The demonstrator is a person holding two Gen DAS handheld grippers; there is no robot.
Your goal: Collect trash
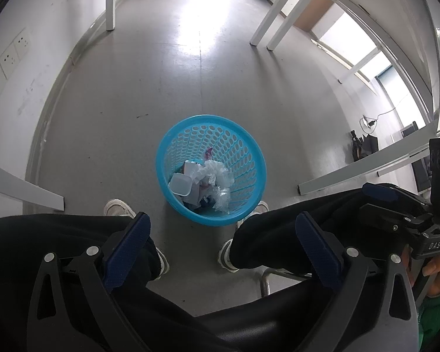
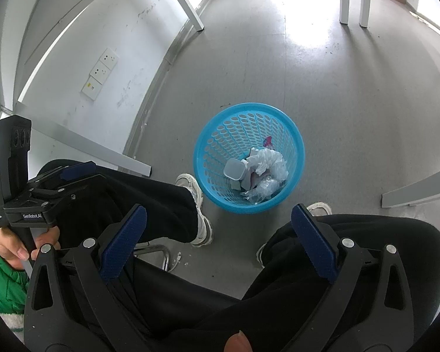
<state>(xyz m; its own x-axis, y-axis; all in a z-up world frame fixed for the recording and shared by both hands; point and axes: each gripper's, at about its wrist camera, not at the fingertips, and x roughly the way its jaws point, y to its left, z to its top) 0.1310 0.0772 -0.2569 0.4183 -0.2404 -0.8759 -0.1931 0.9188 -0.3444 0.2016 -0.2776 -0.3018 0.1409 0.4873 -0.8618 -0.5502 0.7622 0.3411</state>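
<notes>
A blue perforated waste basket (image 1: 249, 158) stands on the grey floor between the seated person's feet; it also shows in the right wrist view (image 2: 217, 149). Inside lie crumpled clear and white plastic (image 1: 215, 176), a white square cup (image 1: 179, 184) and bits of paper; the plastic (image 2: 268, 161) and the cup (image 2: 234, 170) show in the right wrist view too. My left gripper (image 1: 223, 240) is open and empty, above the person's knees, short of the basket. My right gripper (image 2: 218, 236) is open and empty, likewise above the knees. The right gripper also shows in the left wrist view (image 1: 378, 193).
The person's black-trousered legs (image 1: 58, 243) and white shoes (image 2: 201, 205) flank the basket. White table legs (image 1: 111, 0) stand at the back. A wall with sockets (image 2: 102, 70) is on the left. Low white table edges (image 2: 419, 190) lie at both sides.
</notes>
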